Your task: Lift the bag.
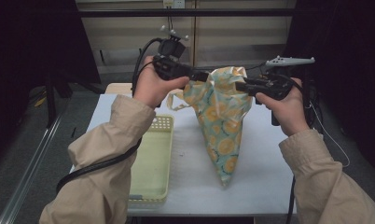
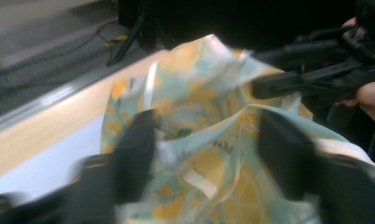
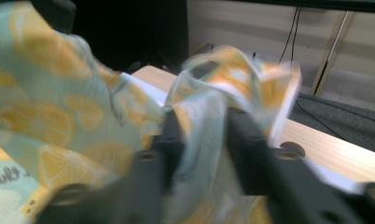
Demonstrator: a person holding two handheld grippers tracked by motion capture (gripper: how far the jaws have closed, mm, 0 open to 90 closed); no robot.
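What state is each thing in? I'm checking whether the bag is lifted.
Bag: lifted by its top between both grippers, hanging, bottom tip near the table.
Left gripper: jaws apart, cloth between them.
Right gripper: jaws on a fold of the cloth.
Basket: upright on the table.

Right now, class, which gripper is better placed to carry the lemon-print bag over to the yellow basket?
Right, probably: the right gripper pinches a fold of the bag, while the left gripper has its jaws apart around loose cloth.
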